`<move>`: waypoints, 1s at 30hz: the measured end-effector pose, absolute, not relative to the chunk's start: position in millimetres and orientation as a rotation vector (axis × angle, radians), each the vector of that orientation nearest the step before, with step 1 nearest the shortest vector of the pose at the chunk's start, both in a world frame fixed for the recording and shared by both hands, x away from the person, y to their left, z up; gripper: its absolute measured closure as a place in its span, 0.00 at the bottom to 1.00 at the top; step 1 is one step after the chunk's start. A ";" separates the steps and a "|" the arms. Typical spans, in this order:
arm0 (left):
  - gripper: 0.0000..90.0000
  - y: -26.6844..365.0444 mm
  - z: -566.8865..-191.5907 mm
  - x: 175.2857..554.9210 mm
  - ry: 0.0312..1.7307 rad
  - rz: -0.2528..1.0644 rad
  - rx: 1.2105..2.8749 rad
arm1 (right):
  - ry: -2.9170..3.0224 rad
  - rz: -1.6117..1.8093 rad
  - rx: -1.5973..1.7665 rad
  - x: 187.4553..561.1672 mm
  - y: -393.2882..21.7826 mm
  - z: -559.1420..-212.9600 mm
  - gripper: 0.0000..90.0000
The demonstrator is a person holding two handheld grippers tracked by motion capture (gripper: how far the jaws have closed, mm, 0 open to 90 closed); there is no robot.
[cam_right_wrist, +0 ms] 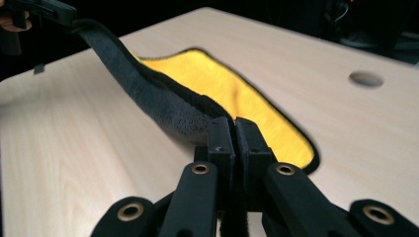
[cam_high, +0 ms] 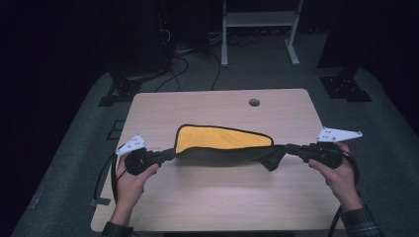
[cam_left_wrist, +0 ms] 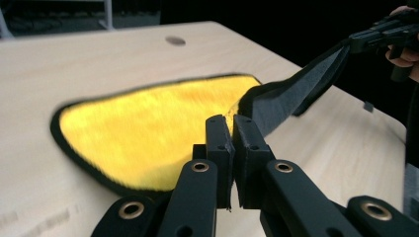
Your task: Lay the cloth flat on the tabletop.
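Dark room surrounds a pale wooden bench (cam_high: 163, 106) that stands on a grey floor; at the top of the high view a white metal frame (cam_high: 259, 19) rises, and black cables (cam_high: 183, 69) lie on the floor in the upper middle. Near the far edge of the bench, right of centre, is a small round hole (cam_high: 254, 102).

At the middle of the high view lies a cloth (cam_high: 217, 139), yellow on one face and dark grey on the other, with a black border. Its far part rests flat on the bench with the yellow face up, while its near edge is lifted and stretched between the two tongs, so the grey face turns toward the person.

At the left of the high view, the left tongs (cam_high: 168, 154) are clenched on the left end of the cloth; in the left gripper view the two black jaws stand pressed together on the border. At the right, the right tongs (cam_high: 290, 148) are clenched on the right end, where a grey corner hangs down. Both hands hold the tools low, close above the bench.
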State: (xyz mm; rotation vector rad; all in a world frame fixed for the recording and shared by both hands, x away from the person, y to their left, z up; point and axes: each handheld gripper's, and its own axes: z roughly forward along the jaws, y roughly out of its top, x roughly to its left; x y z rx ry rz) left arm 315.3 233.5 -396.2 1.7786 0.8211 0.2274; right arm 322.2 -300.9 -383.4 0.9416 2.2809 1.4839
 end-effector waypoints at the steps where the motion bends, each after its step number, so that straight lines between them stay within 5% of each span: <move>1: 0.96 236.4 -402.5 306.5 0.830 0.212 1.789 | 2.303 1.493 0.958 315.4 -301.9 -393.2 0.95; 19: 0.96 251.6 -435.4 241.2 0.892 0.092 1.839 | 2.463 1.426 0.938 257.6 -294.7 -424.8 0.95; 30: 0.95 249.8 -454.9 238.7 0.930 0.061 1.945 | 2.589 1.339 0.935 246.3 -287.9 -450.0 0.95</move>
